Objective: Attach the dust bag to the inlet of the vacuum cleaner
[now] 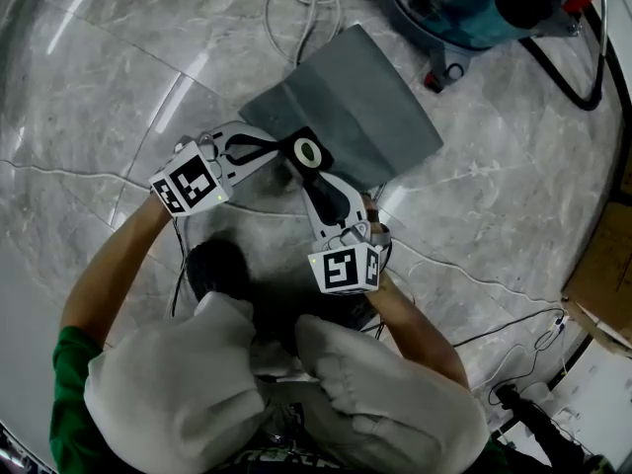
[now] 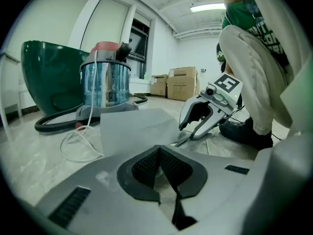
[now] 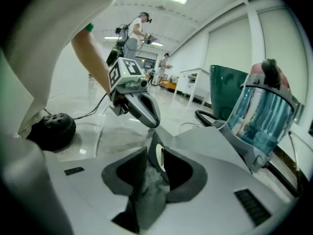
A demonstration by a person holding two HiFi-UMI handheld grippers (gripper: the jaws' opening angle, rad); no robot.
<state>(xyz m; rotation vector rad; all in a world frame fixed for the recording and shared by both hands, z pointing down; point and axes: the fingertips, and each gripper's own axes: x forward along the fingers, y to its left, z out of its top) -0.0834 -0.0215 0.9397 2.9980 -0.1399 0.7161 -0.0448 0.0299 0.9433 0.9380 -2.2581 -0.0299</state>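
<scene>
Dust bag held low over the marble floor – vacuum cleaner well apart.

The left gripper is seen with its pads closed together on the near edge of the grey bag, beside the bag's black collar. The right gripper is spread as wide as it goes – the collar, with its white-ringed hole, stands upright between the pads and is not pressed by them. The bag's far end is spread on the floor, toward the blue, clear-walled vacuum cleaner at the top of the head view.
</scene>
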